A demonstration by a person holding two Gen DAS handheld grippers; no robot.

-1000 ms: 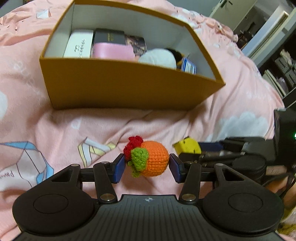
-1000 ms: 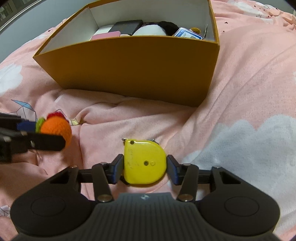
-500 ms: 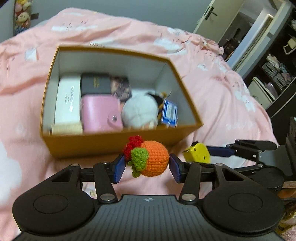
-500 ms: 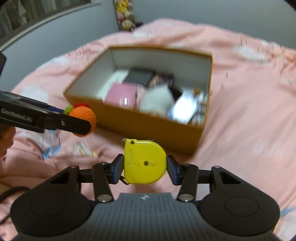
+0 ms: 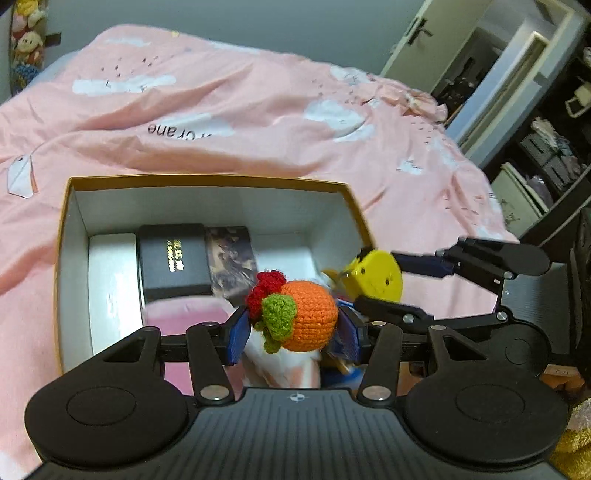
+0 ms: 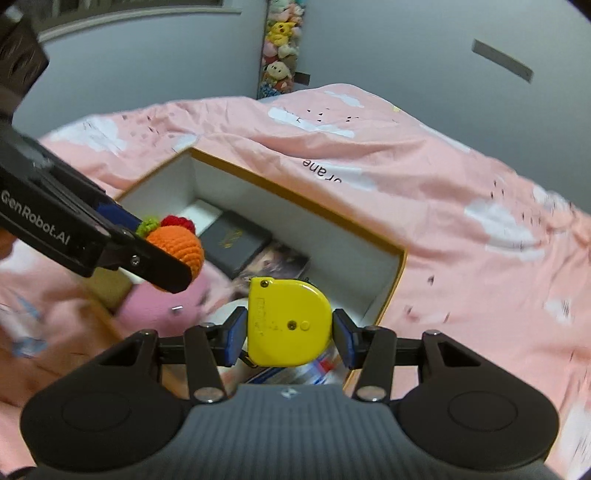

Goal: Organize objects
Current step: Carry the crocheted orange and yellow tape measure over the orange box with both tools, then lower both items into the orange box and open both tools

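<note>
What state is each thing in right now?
Box: open, no lid on it, partly filled.
Crochet orange: clamped in the left gripper, above the box.
Yellow tape measure: clamped in the right gripper, above the box.
Black case: closed, flat inside the box.
Door: ajar.

Two tongs, left tongs [image 5: 291,326] and right tongs [image 6: 288,332]; one crocheted orange toy [image 5: 308,315]; one yellow tape measure [image 6: 288,321]; one open cardboard box [image 5: 207,181]; inside it one black box [image 5: 171,260], one white box [image 5: 110,291], one pink case [image 5: 184,317]; one pink bedspread [image 5: 258,122]
</note>
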